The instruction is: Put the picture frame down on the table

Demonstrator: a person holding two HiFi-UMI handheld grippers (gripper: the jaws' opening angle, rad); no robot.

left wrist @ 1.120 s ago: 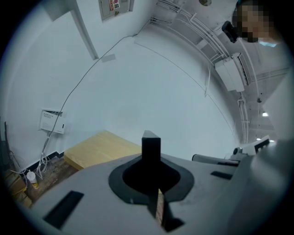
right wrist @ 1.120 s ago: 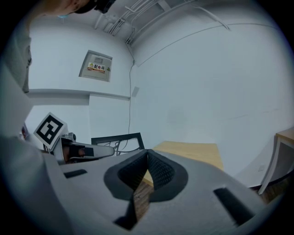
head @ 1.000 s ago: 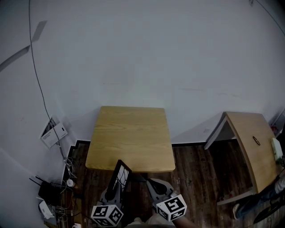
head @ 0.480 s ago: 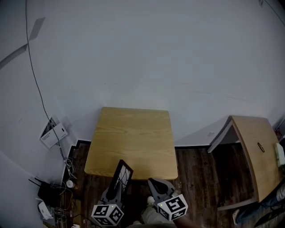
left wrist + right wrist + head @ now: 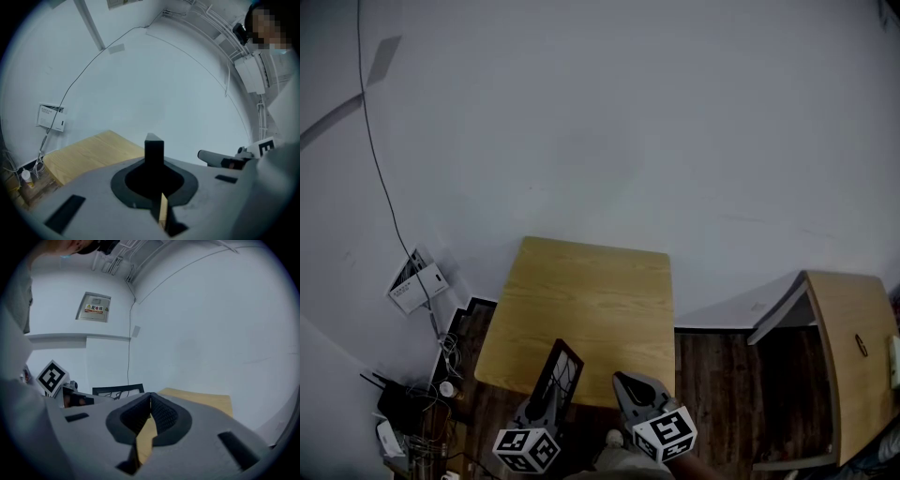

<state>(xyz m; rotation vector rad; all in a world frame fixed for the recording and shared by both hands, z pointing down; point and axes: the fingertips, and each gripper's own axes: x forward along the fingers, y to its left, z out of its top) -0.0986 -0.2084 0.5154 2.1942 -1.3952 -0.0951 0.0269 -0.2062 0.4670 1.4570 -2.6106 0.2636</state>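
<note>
**Frame at the surface's near edge.** The frame [image 5: 558, 373] is carried upright just above the near edge of the surface [image 5: 581, 291], apparently not yet touching it.

- **Left gripper [image 5: 542, 401]:** jaws clamped on the frame's lower edge.
- **Right gripper [image 5: 623, 380]:** jaws pressed together with nothing between them, also at the near edge.
- **Handling, as judged:** the frame looks thin, stiff and light. Its pane may be fragile, so grip the rim rather than the face and lower it gently.
- **Views:** only the head view shows the whole surface. The left gripper view shows the frame edge-on in the jaws, and the right gripper view shows its face.
</note>
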